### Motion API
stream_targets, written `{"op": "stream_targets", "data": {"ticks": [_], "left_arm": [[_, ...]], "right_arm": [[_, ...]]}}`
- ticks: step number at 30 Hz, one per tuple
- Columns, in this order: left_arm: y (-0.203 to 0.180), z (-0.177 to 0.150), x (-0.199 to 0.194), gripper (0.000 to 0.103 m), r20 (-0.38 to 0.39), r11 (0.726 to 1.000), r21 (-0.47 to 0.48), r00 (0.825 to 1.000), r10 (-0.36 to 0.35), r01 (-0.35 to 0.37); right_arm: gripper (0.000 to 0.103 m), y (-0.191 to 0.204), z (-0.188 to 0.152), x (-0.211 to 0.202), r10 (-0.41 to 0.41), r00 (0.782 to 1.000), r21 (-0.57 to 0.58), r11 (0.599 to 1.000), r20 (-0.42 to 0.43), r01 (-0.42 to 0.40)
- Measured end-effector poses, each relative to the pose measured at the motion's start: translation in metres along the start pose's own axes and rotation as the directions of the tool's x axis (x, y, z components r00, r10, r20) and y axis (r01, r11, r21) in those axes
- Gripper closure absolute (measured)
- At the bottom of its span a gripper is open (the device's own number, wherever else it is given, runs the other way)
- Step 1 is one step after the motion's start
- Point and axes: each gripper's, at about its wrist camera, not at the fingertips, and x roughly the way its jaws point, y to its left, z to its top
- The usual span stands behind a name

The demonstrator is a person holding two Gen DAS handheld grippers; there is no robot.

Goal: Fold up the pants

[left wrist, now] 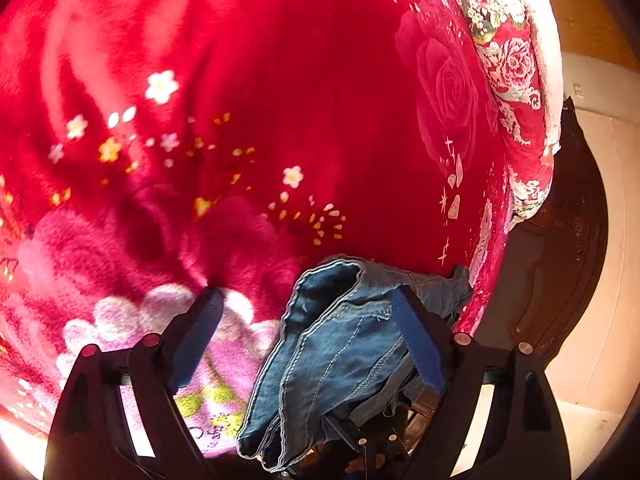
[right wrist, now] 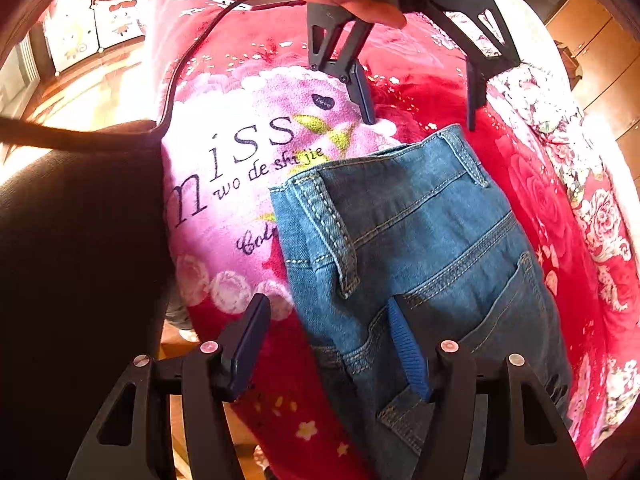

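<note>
Blue denim pants lie folded on a red and pink floral blanket. In the right wrist view my right gripper is open over the near waistband end, with its right finger on the denim by a back pocket. My left gripper shows at the far end of the pants, open, held by a hand. In the left wrist view my left gripper is open, and the bunched pants lie between its fingers, against the right finger.
The blanket covers a bed. Its flowered edge drops off at the right, with dark furniture and pale floor beyond. A dark sleeve fills the left of the right wrist view. Wooden cabinets stand at far right.
</note>
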Motion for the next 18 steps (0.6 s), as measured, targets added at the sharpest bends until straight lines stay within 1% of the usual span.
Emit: {"op": "stream_targets", "data": {"ticks": [1, 2, 3, 4, 5, 6, 7, 8, 9, 11, 14, 17, 18], "left_arm": [[-0.007, 0.001, 0.005, 0.015, -0.006, 1.0, 0.024, 1.0, 0.009, -0.009], [-0.013, 0.0, 0.009, 0.015, -0.017, 0.999, 0.045, 1.0, 0.002, -0.001], [-0.019, -0.001, 0.015, 0.022, -0.042, 0.998, 0.064, 0.999, -0.026, 0.029], [-0.025, -0.004, 0.02, 0.051, -0.067, 0.995, 0.076, 0.996, -0.053, 0.058], [-0.031, -0.008, 0.024, 0.064, -0.081, 0.994, 0.1, 0.996, -0.041, 0.049], [-0.036, -0.011, 0.025, 0.073, -0.076, 0.992, 0.124, 0.997, -0.018, 0.027], [-0.04, -0.013, 0.024, 0.076, -0.057, 0.991, 0.134, 0.998, -0.005, 0.012], [-0.041, -0.015, 0.021, 0.08, -0.043, 0.991, 0.129, 0.999, -0.014, 0.019], [-0.041, -0.017, 0.018, 0.088, -0.035, 0.993, 0.116, 0.999, -0.032, 0.036], [-0.041, -0.021, 0.01, 0.089, -0.017, 0.993, 0.093, 0.997, -0.069, 0.07], [-0.06, -0.031, -0.002, 0.089, 0.01, 0.988, 0.117, 0.994, -0.106, 0.104], [-0.096, -0.041, -0.003, 0.089, 0.012, 0.976, 0.186, 0.993, -0.118, 0.113], [-0.11, -0.045, -0.001, 0.089, 0.004, 0.97, 0.21, 0.992, -0.124, 0.121]], "right_arm": [[0.048, -0.004, 0.001, 0.0, 0.013, 1.0, 0.024, 1.0, 0.005, -0.013], [0.056, -0.009, 0.003, -0.001, 0.022, 1.0, 0.044, 0.999, 0.008, -0.023], [0.065, -0.015, 0.003, -0.002, 0.042, 0.999, 0.066, 0.997, 0.009, -0.043], [0.069, -0.02, 0.003, -0.003, 0.064, 0.998, 0.088, 0.994, 0.012, -0.065], [0.077, -0.024, 0.004, -0.005, 0.077, 0.997, 0.107, 0.991, 0.019, -0.078], [0.084, -0.029, 0.003, -0.008, 0.088, 0.996, 0.129, 0.987, 0.03, -0.092], [0.086, -0.032, 0.002, -0.011, 0.101, 0.994, 0.151, 0.983, 0.041, -0.106], [0.089, -0.036, 0.001, -0.015, 0.112, 0.992, 0.173, 0.978, 0.056, -0.12], [0.092, -0.042, 0.0, -0.019, 0.119, 0.99, 0.196, 0.972, 0.074, -0.132], [0.093, -0.053, -0.004, -0.027, 0.155, 0.982, 0.257, 0.95, 0.108, -0.178], [0.094, -0.076, -0.013, -0.043, 0.192, 0.966, 0.337, 0.91, 0.171, -0.24], [0.095, -0.111, -0.032, -0.063, 0.215, 0.944, 0.444, 0.841, 0.249, -0.308], [0.095, -0.125, -0.042, -0.069, 0.221, 0.935, 0.486, 0.807, 0.278, -0.335]]}}
